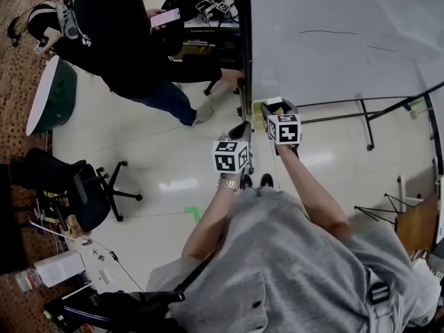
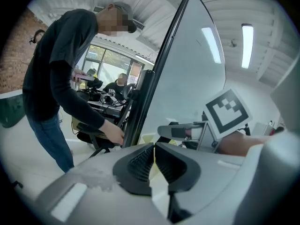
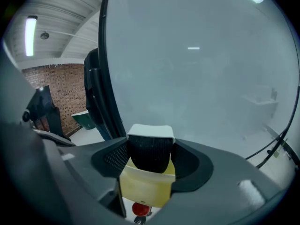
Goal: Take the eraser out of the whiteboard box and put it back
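My right tongs (image 3: 150, 154) are clamped on the eraser (image 3: 151, 144), white back up, black felt toward me. Its lower end is behind the near wall of the yellow box (image 3: 145, 189), at the left edge of the whiteboard (image 3: 197, 69). My left tongs (image 2: 154, 159) are empty, jaws together, just left of the right tongs and nearer me.

Whiteboard (image 1: 333, 33) close ahead; person (image 1: 132, 40) at left edge

L hand-held gripper (image 2: 153, 153) closed, R (image 3: 150, 150) clamped
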### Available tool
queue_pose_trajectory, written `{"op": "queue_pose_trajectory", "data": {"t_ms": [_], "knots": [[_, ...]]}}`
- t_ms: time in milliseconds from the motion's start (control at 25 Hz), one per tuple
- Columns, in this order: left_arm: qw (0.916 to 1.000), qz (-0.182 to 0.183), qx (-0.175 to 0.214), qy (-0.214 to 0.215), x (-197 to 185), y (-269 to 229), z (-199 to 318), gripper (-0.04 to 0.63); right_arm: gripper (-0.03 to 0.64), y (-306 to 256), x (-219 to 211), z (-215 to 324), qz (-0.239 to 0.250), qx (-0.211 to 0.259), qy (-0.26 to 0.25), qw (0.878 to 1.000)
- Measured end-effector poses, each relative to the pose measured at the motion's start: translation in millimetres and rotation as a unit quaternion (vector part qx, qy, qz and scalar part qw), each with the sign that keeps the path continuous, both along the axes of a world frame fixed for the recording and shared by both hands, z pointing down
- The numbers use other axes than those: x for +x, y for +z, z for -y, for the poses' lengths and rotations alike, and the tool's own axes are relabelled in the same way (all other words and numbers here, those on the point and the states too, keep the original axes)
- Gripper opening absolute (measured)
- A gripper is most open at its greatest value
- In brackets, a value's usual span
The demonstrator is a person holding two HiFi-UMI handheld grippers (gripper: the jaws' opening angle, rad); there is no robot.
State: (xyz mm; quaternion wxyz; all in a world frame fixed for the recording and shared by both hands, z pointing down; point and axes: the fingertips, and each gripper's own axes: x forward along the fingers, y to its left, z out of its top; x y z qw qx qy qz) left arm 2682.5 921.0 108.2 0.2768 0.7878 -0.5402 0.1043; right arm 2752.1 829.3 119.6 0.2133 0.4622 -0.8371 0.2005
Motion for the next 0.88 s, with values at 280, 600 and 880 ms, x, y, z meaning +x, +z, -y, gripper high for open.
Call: {"op": "queue_pose_trajectory", "data": {"t_ms": [280, 600, 880], "knots": [[1.0000, 0.000, -0.002, -0.002, -1, 0, 1, 0.015, 0.278, 34, -5, -1, -0.025, -0.051, -0.032, 0.998], [1.0000, 0.001, 0.003, 0.005, 5, 0, 11, 0.015, 0.305, 31, -5, -3, -0.025, -0.046, -0.042, 0.998], [1.0000, 0.003, 0.005, -0.007, 11, -1, 13, 0.015, 0.304, 4, 9, -10, 0.006, -0.021, -0.016, 1.000]]}}
